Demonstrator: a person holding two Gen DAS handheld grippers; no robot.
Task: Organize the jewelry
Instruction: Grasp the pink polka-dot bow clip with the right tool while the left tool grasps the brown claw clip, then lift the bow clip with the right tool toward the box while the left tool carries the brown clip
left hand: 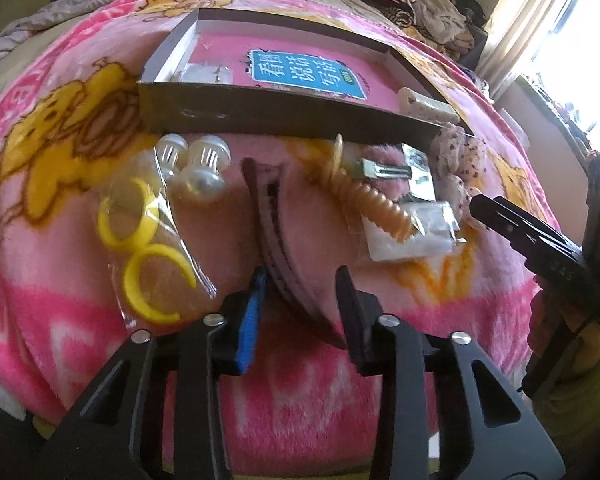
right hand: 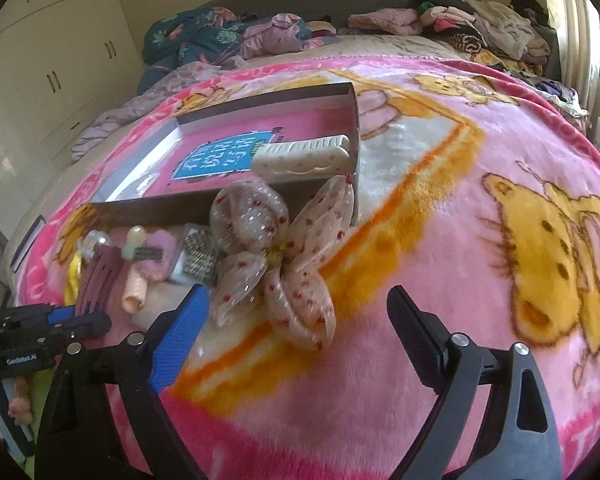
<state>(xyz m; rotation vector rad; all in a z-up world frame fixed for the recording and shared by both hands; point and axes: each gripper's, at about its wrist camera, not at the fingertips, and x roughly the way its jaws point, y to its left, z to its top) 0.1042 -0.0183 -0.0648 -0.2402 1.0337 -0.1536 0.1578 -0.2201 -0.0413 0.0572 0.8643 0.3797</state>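
Yellow rings [left hand: 144,248], two in one clear bag, lie far left on the bed blanket [left hand: 60,320]; two pearl pieces [left hand: 196,168] beside them. Left claw [left hand: 300,280] narrow, straddling one mauve comb clip [left hand: 276,240], not clearly pinched; may slide off the plush. One spiral clip [left hand: 370,204], then right claw [right hand: 296,312] wide by one fabric bow [right hand: 276,256]. Box [left hand: 260,108] behind.

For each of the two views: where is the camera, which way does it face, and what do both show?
Left wrist: on the left gripper, looking down along its fingers at a dark hair comb between them on the pink blanket; the right gripper shows at the right edge.
Right wrist: on the right gripper, fingers wide, facing a dotted fabric bow; the left gripper shows at the lower left.
Shared: the open box, comb, bow and blanket.
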